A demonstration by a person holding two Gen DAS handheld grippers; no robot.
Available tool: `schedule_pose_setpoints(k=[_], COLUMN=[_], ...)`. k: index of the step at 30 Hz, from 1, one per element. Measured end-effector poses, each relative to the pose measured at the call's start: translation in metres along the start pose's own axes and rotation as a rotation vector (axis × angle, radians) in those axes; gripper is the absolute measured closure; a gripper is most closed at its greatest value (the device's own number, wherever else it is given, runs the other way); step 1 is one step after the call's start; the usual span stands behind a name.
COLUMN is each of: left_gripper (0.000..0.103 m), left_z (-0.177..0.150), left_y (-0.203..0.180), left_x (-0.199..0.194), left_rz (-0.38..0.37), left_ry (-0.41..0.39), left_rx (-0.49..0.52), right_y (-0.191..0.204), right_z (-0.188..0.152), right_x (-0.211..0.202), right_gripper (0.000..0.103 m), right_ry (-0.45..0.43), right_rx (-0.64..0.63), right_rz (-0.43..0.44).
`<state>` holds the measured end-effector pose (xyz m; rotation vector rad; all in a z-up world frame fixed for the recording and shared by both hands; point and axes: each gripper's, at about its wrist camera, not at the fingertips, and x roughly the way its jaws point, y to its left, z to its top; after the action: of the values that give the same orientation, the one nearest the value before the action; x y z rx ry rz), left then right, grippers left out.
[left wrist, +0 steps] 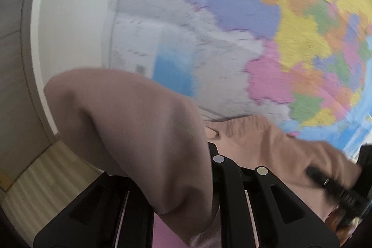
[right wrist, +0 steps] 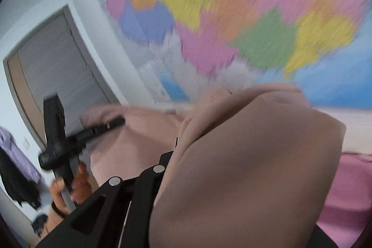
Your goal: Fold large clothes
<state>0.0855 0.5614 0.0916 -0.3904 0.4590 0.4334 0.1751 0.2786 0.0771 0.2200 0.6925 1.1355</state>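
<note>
One garment [left wrist: 144,131] in play here, a dusty-pink knit with a soft, fine ribbed surface, and two tools sharing it, both lifted up in front of the wall. On the left wrist view, at the far left edge, a grey door panel [left wrist: 11,43] and a strip of pale wood-look floor [left wrist: 34,183]; then the cloth bulges in a rounded hump right over the left tool [left wrist: 186,178], draped between its two black fingers and hiding the tips, so the fabric sits in its grip though the exact closure is covered. Behind it, one big wall map [left wrist: 279,27] in blocks of purple, orange, yellow, pink and green, badly blurred. Further right the garment stretches across to the right tool [left wrist: 325,180], a dark smeared shape at the edge with cloth at its tip. Switching to the right wrist view: one grey door [right wrist: 58,76] on the left, lilac and dark clothes [right wrist: 18,169] hanging low by it, then the left tool [right wrist: 102,127] in a bare hand [right wrist: 69,190], its black fingertips buried in the garment's [right wrist: 244,166] edge. The pink cloth balloons over the right tool's [right wrist: 176,155] fingers, blocking its tips entirely; whether it is clenched, cannot tell. Bright pink bedding [right wrist: 348,190] shows at lower right.
</note>
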Motion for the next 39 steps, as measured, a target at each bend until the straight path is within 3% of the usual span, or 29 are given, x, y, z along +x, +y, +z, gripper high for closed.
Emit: schedule_pose_setpoints(k=[2, 7, 12, 14, 19, 20, 23, 25, 27, 31, 36, 39], left_gripper=[0.091, 0.09, 0.087, 0.085, 0.082, 0.079, 0.077, 0.074, 0.068, 0.063, 0.051, 0.034], left_z=[-0.024, -0.098, -0.11, -0.109, -0.119, -0.121, -0.123, -0.123, -0.124, -0.126, -0.132, -0.139], left_y=[0.037, 0.085, 0.099, 0.097, 0.091, 0.093, 0.095, 0.094, 0.087, 0.079, 0.07, 0.062], left_x=[0.025, 0.098, 0.096, 0.095, 0.1, 0.099, 0.104, 0.104, 0.105, 0.098, 0.078, 0.064], left_rz=[0.001, 0.117, 0.092, 0.098, 0.119, 0.121, 0.137, 0.159, 0.216, 0.252, 0.307, 0.347], left_ry=[0.027, 0.266, 0.272, 0.276, 0.303, 0.304, 0.311, 0.317, 0.322, 0.326, 0.302, 0.287], left_rx=[-0.069, -0.113, -0.153, -0.132, -0.091, -0.087, -0.095, -0.088, -0.044, -0.001, 0.033, 0.059], right_y=[-0.004, -0.037, -0.047, -0.053, -0.095, -0.101, -0.107, -0.101, -0.095, -0.09, -0.078, -0.073], right_z=[-0.027, -0.097, -0.106, -0.106, -0.113, -0.112, -0.12, -0.123, -0.126, -0.122, -0.116, -0.115], right_x=[0.037, 0.101, 0.087, 0.077, 0.057, 0.057, 0.056, 0.056, 0.056, 0.038, 0.027, 0.016], right_gripper=[0.093, 0.088, 0.067, 0.043, 0.043, 0.057, 0.078, 0.078, 0.071, 0.054, 0.052, 0.046], right_ry=[0.084, 0.318, 0.339, 0.353, 0.344, 0.339, 0.352, 0.363, 0.376, 0.369, 0.355, 0.344], right_rx=[-0.027, 0.035, 0.073, 0.091, 0.31, 0.347, 0.385, 0.338, 0.297, 0.239, 0.131, 0.081], right_rz=[-0.024, -0.057, -0.036, -0.047, 0.022, 0.036, 0.065, 0.029, -0.003, -0.072, -0.165, -0.207])
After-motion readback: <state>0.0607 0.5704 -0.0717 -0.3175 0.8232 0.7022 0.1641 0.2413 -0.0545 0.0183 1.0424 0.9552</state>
